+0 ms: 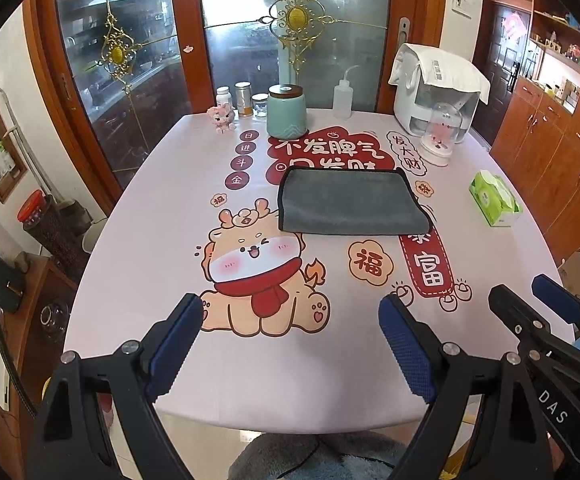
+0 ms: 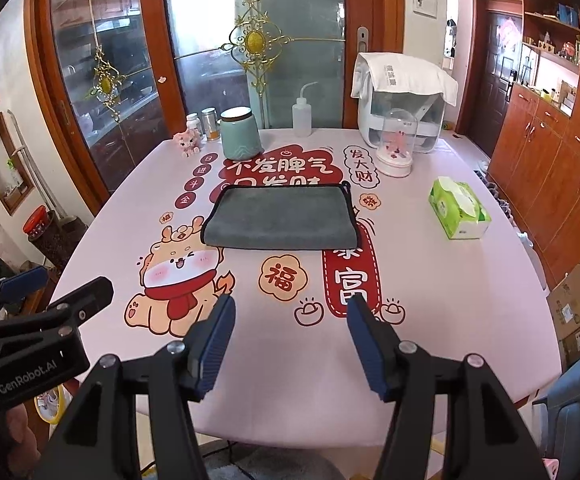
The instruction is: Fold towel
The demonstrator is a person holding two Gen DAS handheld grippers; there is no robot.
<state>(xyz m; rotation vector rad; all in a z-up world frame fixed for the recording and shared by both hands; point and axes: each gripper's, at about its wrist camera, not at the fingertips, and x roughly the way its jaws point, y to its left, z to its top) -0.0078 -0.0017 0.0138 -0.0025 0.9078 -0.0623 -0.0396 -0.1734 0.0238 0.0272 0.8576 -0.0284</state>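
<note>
On the middle of the desk [image 1: 137, 264] lies the grey towel [image 1: 352, 204], folded flat, behind the printed cartoon deer [image 1: 261, 272]. Nearer than the deer, at the desk's front edge, the left tongs [image 1: 290, 346] and the right tongs [image 2: 290, 344] both stand wide open, hold nothing, and are well apart from the towel.
</note>
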